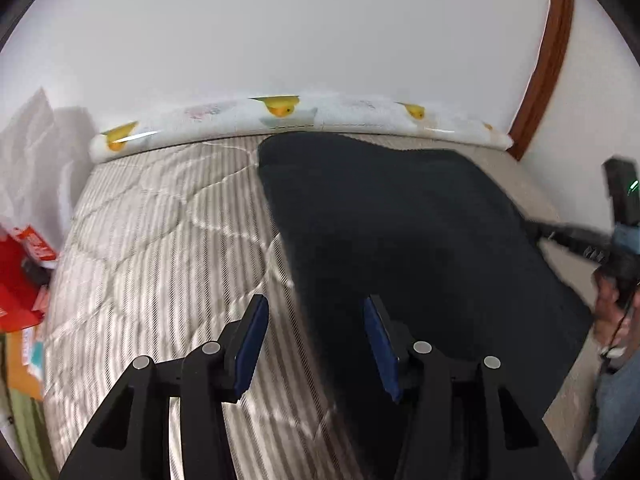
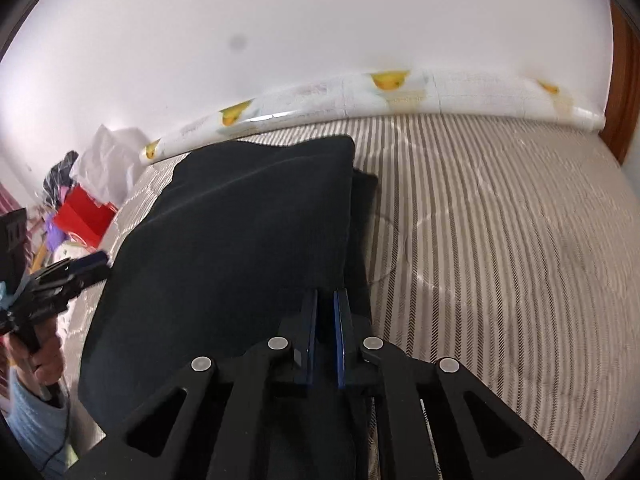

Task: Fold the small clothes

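Lying lengthwise toward the duck-print bolster point(image 2: 400, 88), the dark garment point(image 2: 240, 240) seems pinched at its near-right edge by the clenched right gripper point(image 2: 325, 320); the left gripper point(image 1: 316, 344) gapes empty over its left edge.

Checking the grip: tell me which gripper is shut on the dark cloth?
The right gripper: its jaws pinch the dark cloth. The left gripper stands open.

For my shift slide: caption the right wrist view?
Right gripper shut on dark navy garment atop striped quilted mattress.

Striped quilted mattress point(image 1: 160, 240), dark garment point(image 1: 400, 240) laid flat upon it, duck-patterned roll point(image 1: 280, 114) set along far edge.
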Available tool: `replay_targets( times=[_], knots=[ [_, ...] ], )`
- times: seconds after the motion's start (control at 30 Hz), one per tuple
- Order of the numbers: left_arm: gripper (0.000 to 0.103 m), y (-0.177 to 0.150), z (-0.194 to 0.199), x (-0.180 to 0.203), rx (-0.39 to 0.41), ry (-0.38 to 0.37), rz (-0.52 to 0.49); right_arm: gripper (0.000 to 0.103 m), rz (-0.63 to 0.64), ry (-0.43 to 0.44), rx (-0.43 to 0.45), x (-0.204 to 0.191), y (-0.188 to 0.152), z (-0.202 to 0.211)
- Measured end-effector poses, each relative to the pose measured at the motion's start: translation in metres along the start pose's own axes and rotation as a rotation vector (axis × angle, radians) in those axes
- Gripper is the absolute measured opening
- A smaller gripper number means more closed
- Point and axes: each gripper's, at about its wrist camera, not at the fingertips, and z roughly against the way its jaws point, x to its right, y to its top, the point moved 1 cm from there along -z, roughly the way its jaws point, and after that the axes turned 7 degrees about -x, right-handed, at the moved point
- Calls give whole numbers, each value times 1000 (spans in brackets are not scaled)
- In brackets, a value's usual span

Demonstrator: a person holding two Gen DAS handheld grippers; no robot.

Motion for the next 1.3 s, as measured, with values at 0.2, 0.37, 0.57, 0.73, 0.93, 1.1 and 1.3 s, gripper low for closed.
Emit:
replay_targets(
  times=[0.2, 0.37, 0.57, 0.73, 0.93, 1.1, 1.3],
  knots=[
    [48, -17, 8, 8, 25, 77, 12, 5, -11, -35, 3, 1, -5, 3],
    [49, -23, 9, 10, 29, 67, 20, 11, -6, -76, 25, -5, -24, 24],
    [50, -24, 9, 11, 32, 55, 28, 22, -37, -68, -16, -5, -48, 24],
    [51, -24, 9, 9, 32, 47, 33, 4, -32, -67, -15, -8, -58, 20],
    [54, -28, 12, 5, 35, 36, 41, 2, -9, -78, 152, -6, -65, 56],
    [54, -34, 15, 0, 37, 2, 51, 2, -60, -55, 130, 2, -67, 54],
    [54, -53, 29, -5, 41, -33, 43, 5, -93, -82, 125, -2, -77, 61]
  ],
)
